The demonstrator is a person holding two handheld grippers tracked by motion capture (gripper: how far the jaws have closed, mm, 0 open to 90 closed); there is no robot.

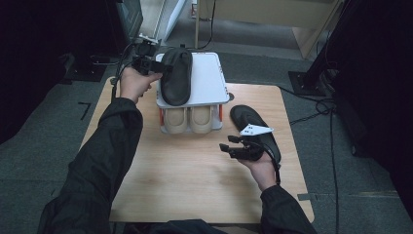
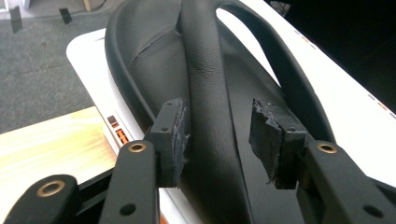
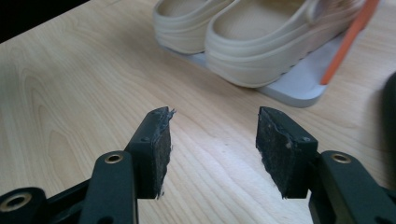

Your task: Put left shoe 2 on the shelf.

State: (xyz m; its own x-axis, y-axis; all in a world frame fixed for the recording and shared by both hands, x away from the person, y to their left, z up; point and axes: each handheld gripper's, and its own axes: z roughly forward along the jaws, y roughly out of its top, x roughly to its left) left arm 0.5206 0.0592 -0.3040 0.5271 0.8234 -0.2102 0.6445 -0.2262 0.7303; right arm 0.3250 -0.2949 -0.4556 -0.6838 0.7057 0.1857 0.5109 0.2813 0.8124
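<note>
**Placing black slipper on rack top: release stage**

Working left to right. The left gripper (image 1: 155, 65) stands at the rear left of the white shoe rack (image 1: 209, 78), its jaws parted around the strap of the black slipper (image 1: 176, 75); in the left gripper view the left pad touches or nearly touches the strap (image 2: 205, 93), while the right pad (image 2: 268, 135) stands clear. No clamp is evident.

Risk, as judged: the slipper lies at the rack's left edge, its toe overhanging the front. A worn pad snagging the strap on withdrawal could drag the slipper off the shelf.

Condition: black, smooth leather-like upper, raised rim around the footbed, sole down.

A beige pair (image 1: 187, 119) occupies the lower shelf. The second black slipper (image 1: 246, 118) lies on the table (image 1: 185, 180), right of the rack. The right gripper (image 1: 228, 146) hovers beside it, jaws apart and empty.
</note>
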